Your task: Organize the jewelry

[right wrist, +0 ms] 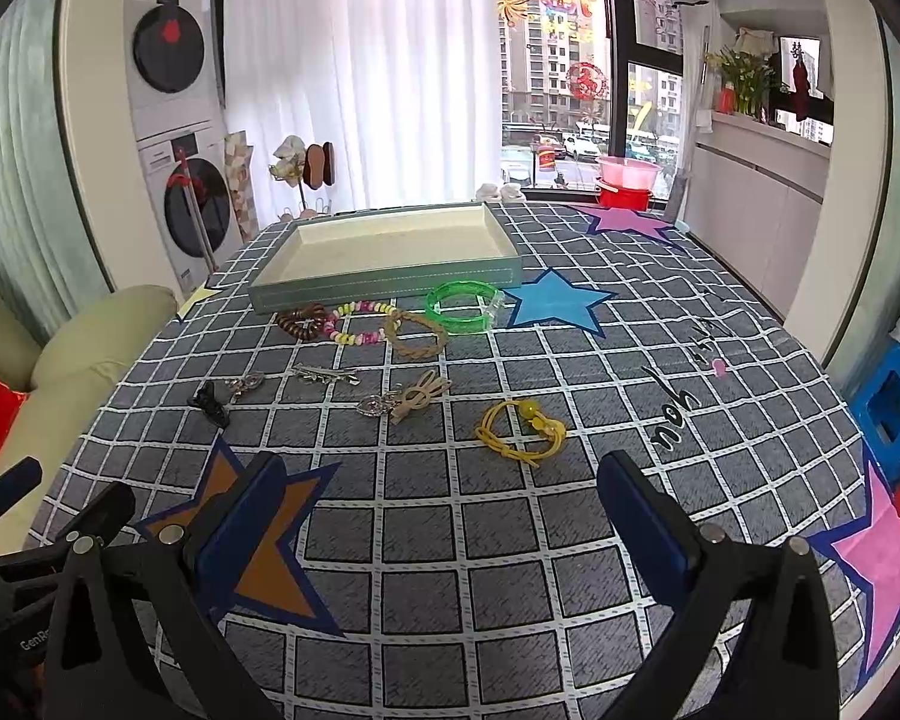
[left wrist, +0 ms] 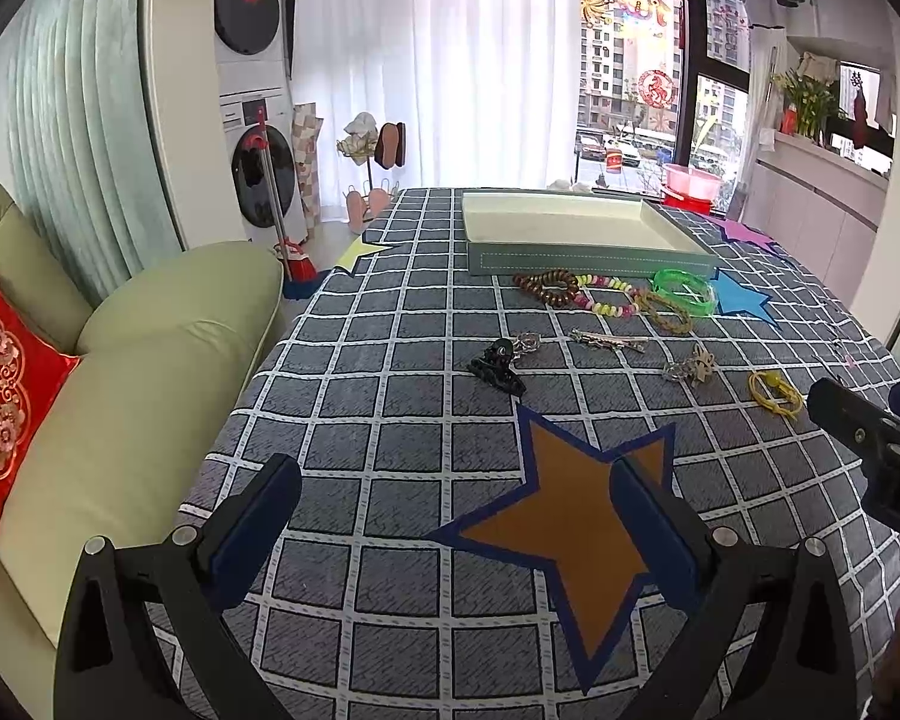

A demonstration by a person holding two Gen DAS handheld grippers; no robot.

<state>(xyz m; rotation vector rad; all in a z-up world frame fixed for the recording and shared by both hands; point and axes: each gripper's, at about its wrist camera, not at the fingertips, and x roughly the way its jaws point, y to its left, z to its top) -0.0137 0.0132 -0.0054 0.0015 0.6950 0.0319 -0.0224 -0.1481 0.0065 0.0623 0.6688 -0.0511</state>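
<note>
— While both tools hover over the checked tablecloth (right wrist: 450, 510), what lies there?

— One gray tray (right wrist: 384, 282); just in front, four bracelets in a row: brown beaded (right wrist: 301, 322), pastel beaded (right wrist: 354, 324), braided tan (right wrist: 415, 334), green (right wrist: 459, 306). Nearer: one black claw clip (right wrist: 211, 405), one silver hair clip (right wrist: 324, 373), one yellow cord (right wrist: 519, 423).

— Grippers?

— Left gripper (left wrist: 456, 516) and right gripper (right wrist: 441, 510): each spread wide, holding nothing.

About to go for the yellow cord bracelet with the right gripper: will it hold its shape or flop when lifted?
The yellow cord bracelet is probably floppy: its thin loops lie flat and uneven on the tablecloth, with loose ends trailing. It looks light, so a push would likely drag or bunch it rather than roll it. The right gripper, open, might grip best at the bead.
</note>
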